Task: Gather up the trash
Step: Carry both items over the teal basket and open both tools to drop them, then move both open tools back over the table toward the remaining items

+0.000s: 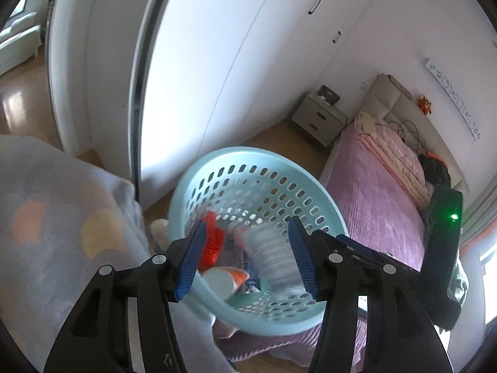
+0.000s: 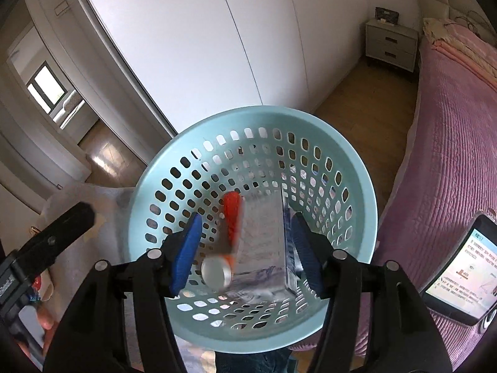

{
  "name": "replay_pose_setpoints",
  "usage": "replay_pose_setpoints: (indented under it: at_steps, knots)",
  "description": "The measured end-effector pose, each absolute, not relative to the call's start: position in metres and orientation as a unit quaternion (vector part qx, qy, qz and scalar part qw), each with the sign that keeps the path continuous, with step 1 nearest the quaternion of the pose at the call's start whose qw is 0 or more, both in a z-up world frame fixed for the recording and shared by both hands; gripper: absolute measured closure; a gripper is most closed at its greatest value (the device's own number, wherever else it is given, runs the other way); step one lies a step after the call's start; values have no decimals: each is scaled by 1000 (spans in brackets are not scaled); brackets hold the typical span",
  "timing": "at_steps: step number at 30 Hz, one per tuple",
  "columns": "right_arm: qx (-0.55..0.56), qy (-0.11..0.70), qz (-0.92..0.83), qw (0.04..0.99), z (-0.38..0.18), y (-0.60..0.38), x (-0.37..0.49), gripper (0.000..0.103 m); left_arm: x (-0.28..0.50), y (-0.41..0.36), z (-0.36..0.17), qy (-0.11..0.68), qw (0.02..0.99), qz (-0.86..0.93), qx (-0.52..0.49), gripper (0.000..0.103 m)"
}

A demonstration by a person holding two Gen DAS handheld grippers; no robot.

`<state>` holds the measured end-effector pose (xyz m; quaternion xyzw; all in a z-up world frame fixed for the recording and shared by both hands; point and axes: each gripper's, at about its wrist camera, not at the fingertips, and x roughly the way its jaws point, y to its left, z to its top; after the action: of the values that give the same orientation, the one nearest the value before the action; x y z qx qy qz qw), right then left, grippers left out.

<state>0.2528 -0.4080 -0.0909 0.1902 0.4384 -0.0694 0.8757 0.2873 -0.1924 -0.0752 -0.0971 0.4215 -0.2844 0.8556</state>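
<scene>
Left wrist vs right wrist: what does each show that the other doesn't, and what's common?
Left wrist only: the headboard end of the bed with an orange toy on its ledge, cables on the pink bedspread, and a clear ribbed bottle blurred in the basket.

Right wrist only: a phone with a lit screen on the bed, a doorway with a window beyond, and a silver carton in the basket.

Both: the pale blue perforated basket, a red wrapper, a white cap, the wardrobe, the nightstand.
</scene>
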Motion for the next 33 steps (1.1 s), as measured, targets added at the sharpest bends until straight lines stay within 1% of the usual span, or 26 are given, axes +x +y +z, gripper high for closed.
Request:
replay_pose_setpoints:
  at_steps: [8, 15, 20, 23, 26, 33]
  knots:
    - [175, 417, -44, 891, -62, -387, 237, 47, 248, -148, -47, 388, 873, -271, -113, 50]
    - [120, 385, 22, 915, -28, -314, 219, 47, 207, -89, -18, 350, 898, -235, -126, 50]
    - [89, 371, 78, 921, -16, -262, 214, 47, 176, -31, -6, 331, 915, -180, -144, 50]
    - [67, 368, 112, 921, -14, -228, 213, 47, 159, 10, -6, 322, 926, -131, -150, 50]
    - [45, 367, 139, 918, -16, -192, 213, 47, 143, 50, -8, 318, 934, -71, -150, 45]
    - [17, 378, 192, 905, -29, -121, 223, 47, 115, 144, -27, 322, 933, 46, -154, 45]
